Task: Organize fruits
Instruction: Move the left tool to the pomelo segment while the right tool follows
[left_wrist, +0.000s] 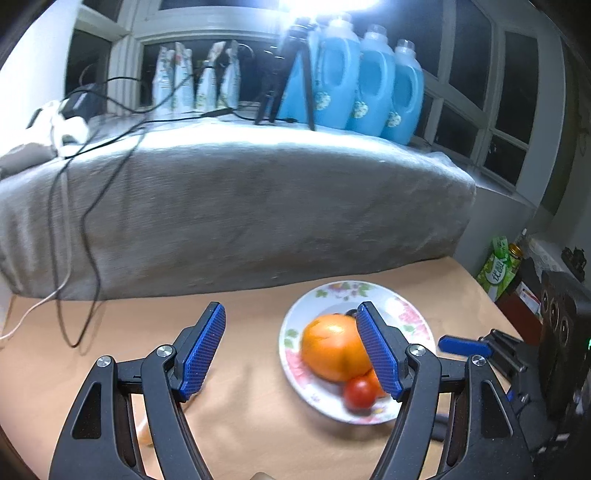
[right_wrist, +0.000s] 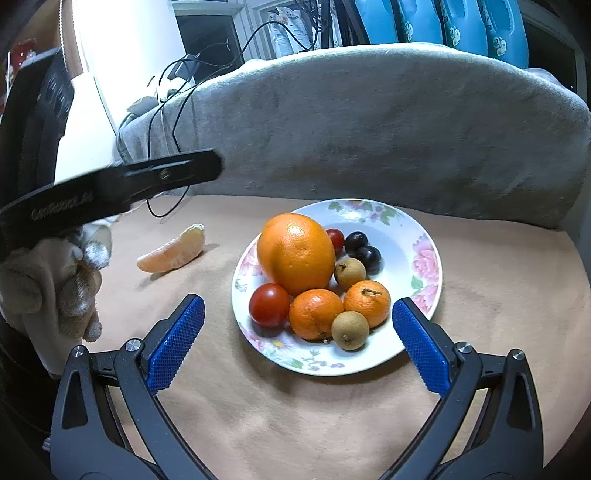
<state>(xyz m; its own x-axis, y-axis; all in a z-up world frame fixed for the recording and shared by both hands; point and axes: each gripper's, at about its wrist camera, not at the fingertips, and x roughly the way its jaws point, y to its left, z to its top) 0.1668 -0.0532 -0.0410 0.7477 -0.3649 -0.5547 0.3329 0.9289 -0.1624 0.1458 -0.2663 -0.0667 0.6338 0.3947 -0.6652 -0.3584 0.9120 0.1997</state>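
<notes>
Right gripper (right_wrist: 297, 338) hangs over the near rim of the plate (right_wrist: 424, 236), jaws spread full, nothing between the pads. Left gripper (left_wrist: 291, 354) jaws also spread, empty, over bare worktop (left_wrist: 240, 406) just left of the plate.

Plate already holds the big orange (right_wrist: 295, 253), two mandarins (right_wrist: 316, 314), tomato (right_wrist: 269, 305), a smaller red fruit behind the orange, two dark plums (right_wrist: 364, 249) and two brown longans (right_wrist: 349, 329).

Only stray: the peeled segment (right_wrist: 173, 251) on the worktop, left of the plate, apart from it. My read: that's the next pick.

How to do it well:
- Left gripper looks nearer to it; right would have to cross the plate.
- Come down over the middle of the curve, pads across the narrow width.
- Close gently, it's soft and will squash or tear.
- Drop it in the free far-right part of the plate; don't nudge the orange, round stuff will roll.
</notes>
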